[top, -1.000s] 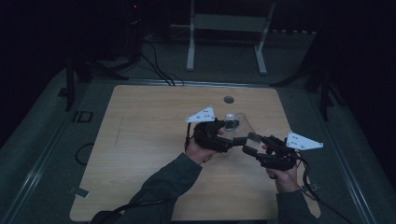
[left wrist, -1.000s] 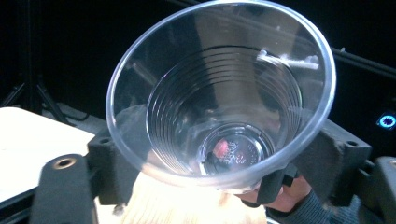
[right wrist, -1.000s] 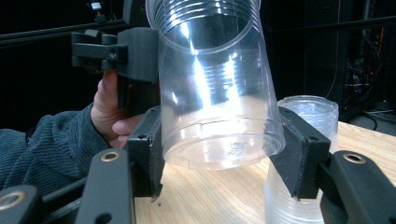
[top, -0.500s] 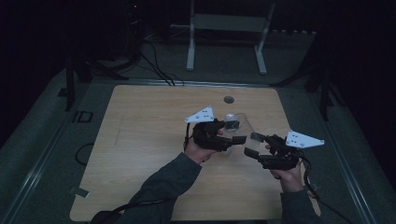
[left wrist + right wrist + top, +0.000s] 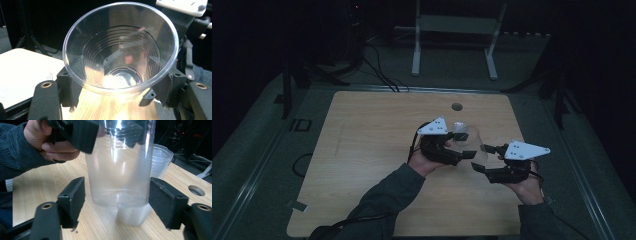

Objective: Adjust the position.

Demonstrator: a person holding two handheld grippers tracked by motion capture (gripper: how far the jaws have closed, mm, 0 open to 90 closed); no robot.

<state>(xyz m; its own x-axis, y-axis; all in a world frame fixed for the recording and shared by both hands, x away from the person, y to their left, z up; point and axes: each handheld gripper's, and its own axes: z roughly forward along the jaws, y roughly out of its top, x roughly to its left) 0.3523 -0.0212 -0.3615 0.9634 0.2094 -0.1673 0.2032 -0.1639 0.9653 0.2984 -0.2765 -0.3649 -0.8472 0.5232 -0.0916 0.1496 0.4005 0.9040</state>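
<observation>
The left hand-held gripper (image 5: 464, 156) has its jaws clamped on a clear plastic cup (image 5: 120, 50), one pad on either side just below the rim, and holds it lifted above the wooden surface (image 5: 372, 150). Seen from the right gripper view, the cup (image 5: 120, 167) hangs upright between the wide-open jaws of the right hand-held gripper (image 5: 116, 202), whose pads stand apart from the wall on both sides, near its base. Just beyond the held cup, on its far side from the right hand-held gripper, a stack of more clear cups (image 5: 147, 195) stands on the surface.

The step in hand looks like a handover or a two-handed steadying of the cup. To do it well, I'd bring the right jaws in level with the cup's lower wall and close slowly and evenly, since thin plastic like this probably buckles or pops out under a hard squeeze. The left grip should not let go until the right pads have clearly seated. Keeping the cup upright and clear of the stack behind should avoid knocking that stack over.

As for writing, I can read none: the cup is plain with only moulded rings, the grey plates on the grippers carry no legible marks, and a dark round hole (image 5: 456, 106) in the surface bears no label.
</observation>
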